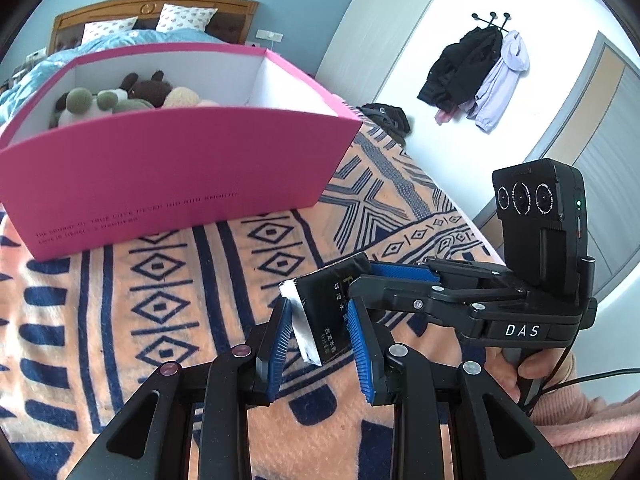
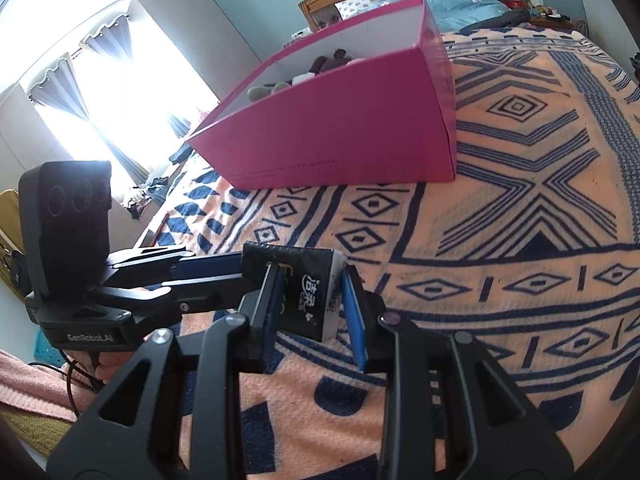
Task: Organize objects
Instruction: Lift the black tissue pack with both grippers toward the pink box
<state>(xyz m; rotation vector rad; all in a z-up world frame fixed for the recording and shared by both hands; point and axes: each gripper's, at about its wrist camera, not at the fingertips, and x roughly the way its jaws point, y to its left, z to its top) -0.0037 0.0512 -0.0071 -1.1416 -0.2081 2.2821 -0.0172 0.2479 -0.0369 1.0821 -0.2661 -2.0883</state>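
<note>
A black tissue pack (image 1: 326, 312) with white ends and printed characters sits between both grippers, just above the patterned blanket (image 1: 168, 292). My left gripper (image 1: 320, 336) has its blue pads on either side of the pack, with small gaps showing. My right gripper (image 2: 310, 300) comes in from the side and its pads also flank the pack (image 2: 308, 296); the right gripper shows in the left wrist view (image 1: 384, 284). A pink box (image 1: 172, 160) holding plush toys (image 1: 120, 98) stands behind on the bed, and it also shows in the right wrist view (image 2: 340, 140).
The bed runs back to a wooden headboard (image 1: 152, 8) with pillows. Coats hang on a wall hook (image 1: 480, 72) at the right. A bright curtained window (image 2: 104, 80) is to the left of the bed. The bed edge is close on the right.
</note>
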